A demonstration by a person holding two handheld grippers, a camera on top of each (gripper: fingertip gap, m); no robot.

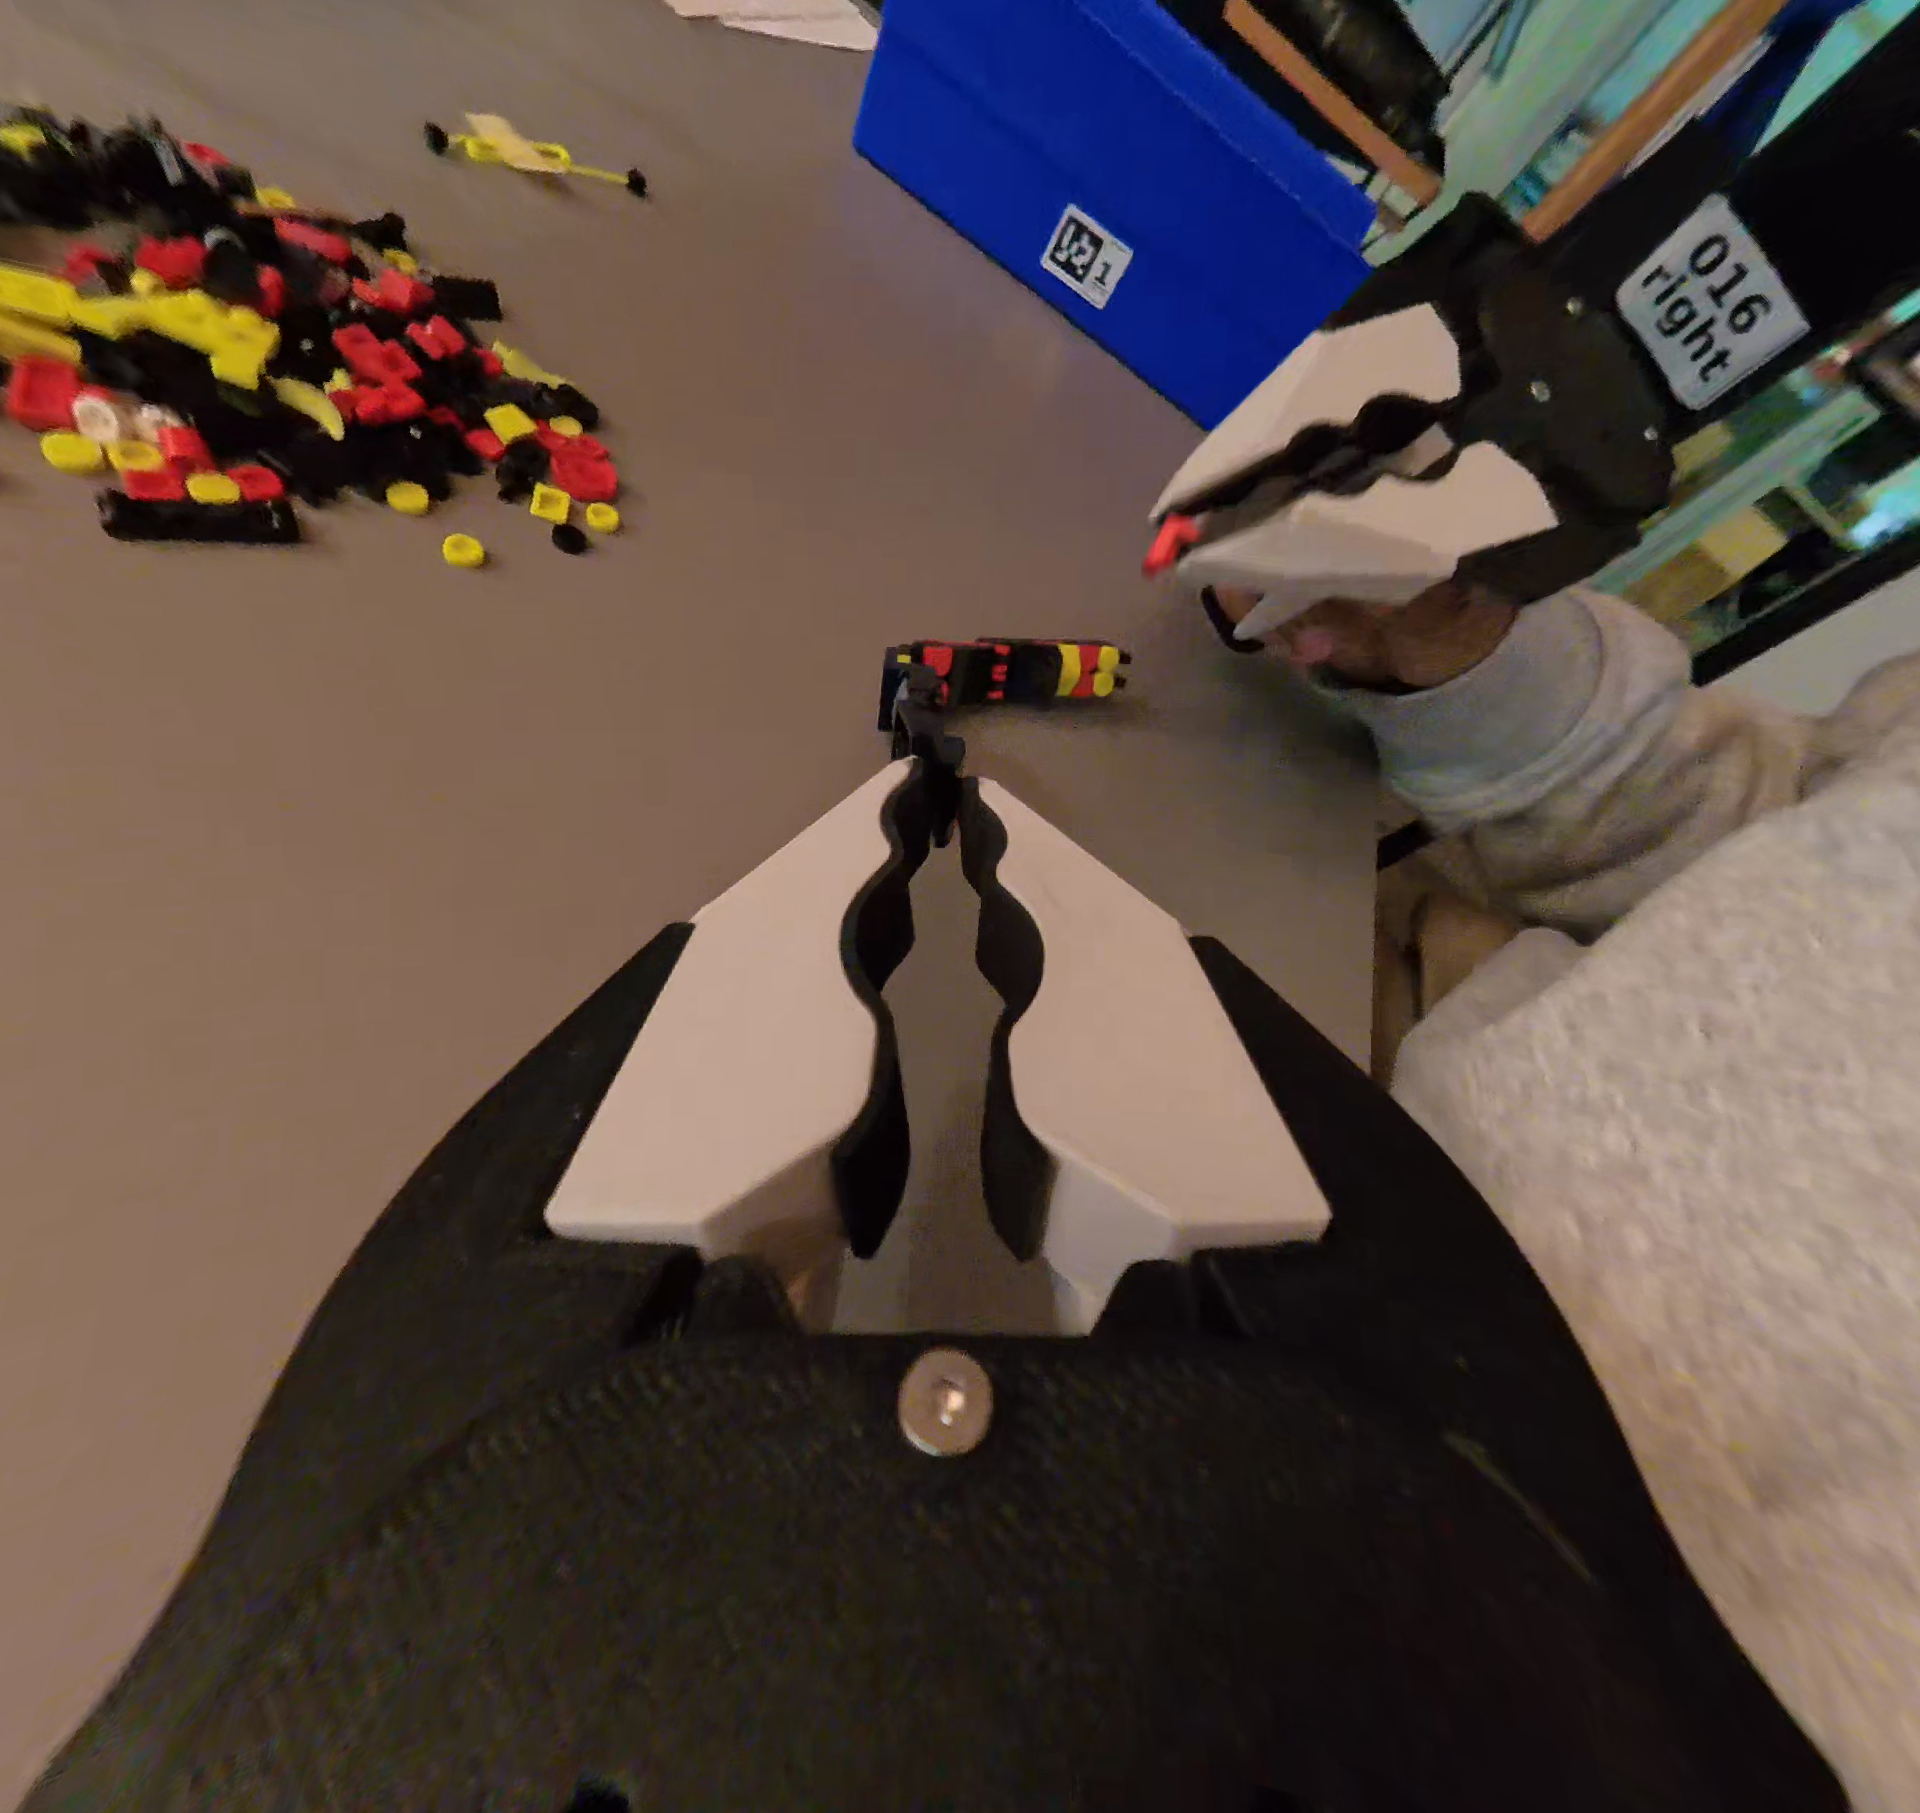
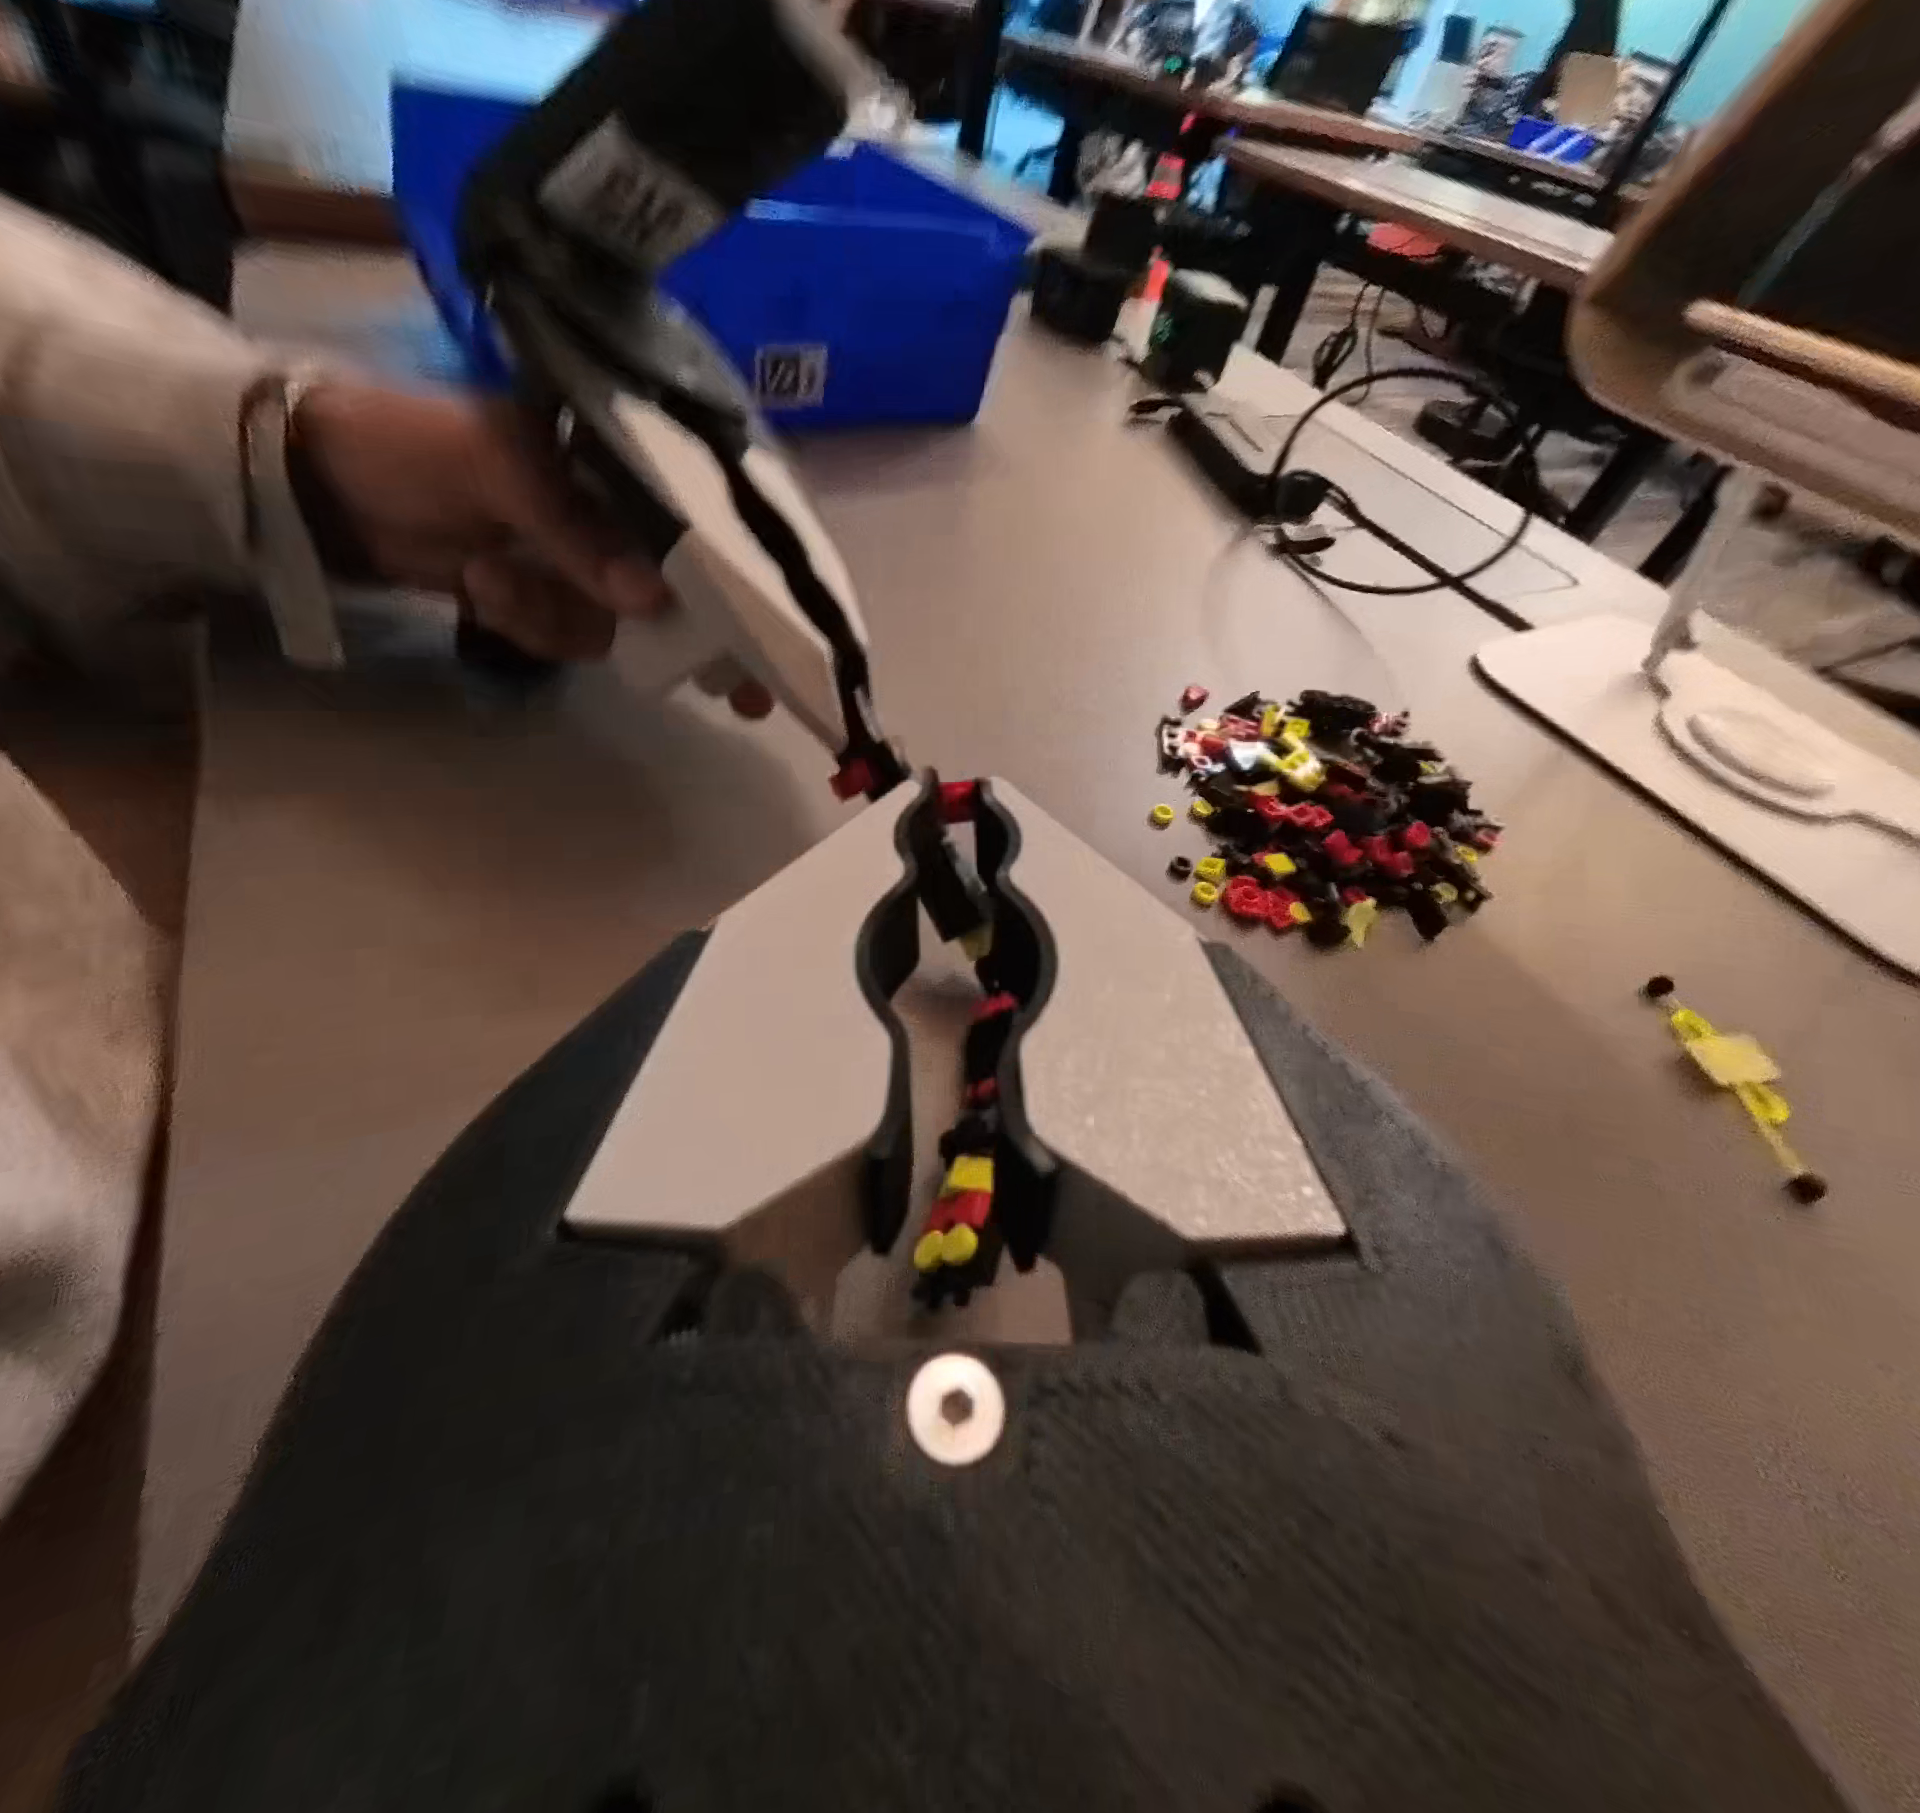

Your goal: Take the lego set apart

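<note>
On table, black-red-yellow lego strip, loose pile

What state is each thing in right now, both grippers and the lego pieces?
left gripper: shut on lego assembly
right gripper: shut on small red piece
loose pieces: heaped on table
yellow axle part: lying apart from heap

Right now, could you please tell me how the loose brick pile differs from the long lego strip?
The brick pile is many separate pieces spread on the table; the lego strip is joined in one bar. The pile lies untouched; the strip is pinched at one end by the left tongs. Both are black, red and yellow.
</note>
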